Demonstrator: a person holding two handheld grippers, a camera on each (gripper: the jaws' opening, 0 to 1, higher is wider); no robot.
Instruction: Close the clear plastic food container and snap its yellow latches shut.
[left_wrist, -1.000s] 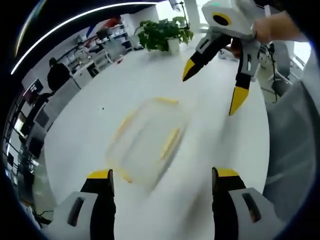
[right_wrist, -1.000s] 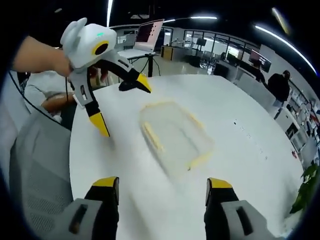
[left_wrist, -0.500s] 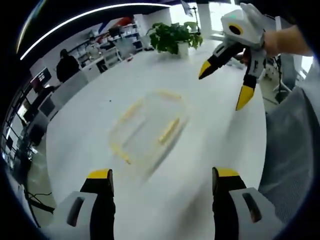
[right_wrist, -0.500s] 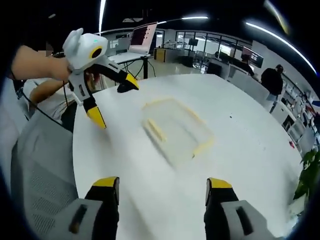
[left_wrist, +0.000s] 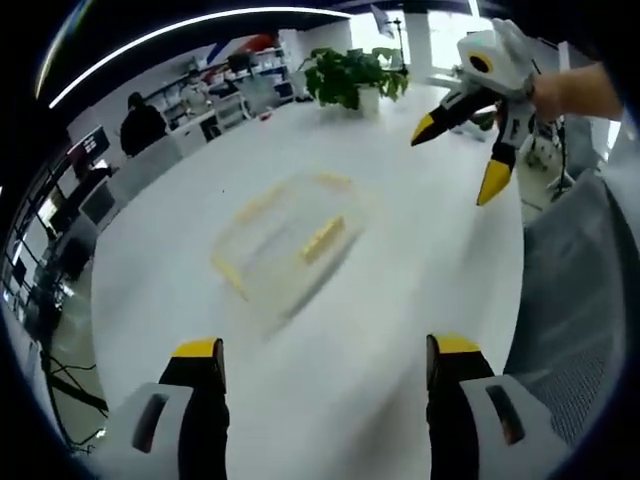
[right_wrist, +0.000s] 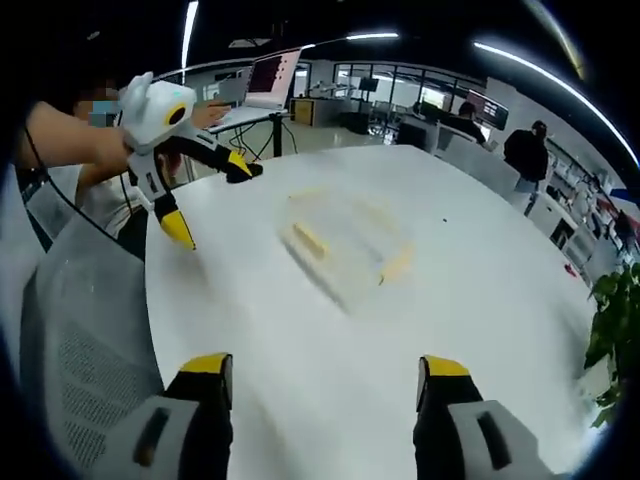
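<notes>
Your left fingers stand wide apart at the bottom of the left gripper view, yellow-tipped and holding nothing, with bare white surface between them. Your right fingers stand the same way at the bottom of the right gripper view, spread and empty.

In the left gripper view the clear container lies flat on the surface at the centre of the frame, above and a little left of your left fingers and well apart from them. It is blurred, so you can make out yellow latches along its edges but not whether the lid is seated or snapped. Your right gripper hangs in the upper right of that frame, its fingers spread, above the surface and clear of the container. A potted plant stands at the far edge, top centre.

In the right gripper view the container sits just above centre, again blurred, with a yellow latch on its near left side. Your left gripper shows in the upper left, held in your hand, fingers apart, well left of the container. A laptop stands on a stand beyond it.
</notes>
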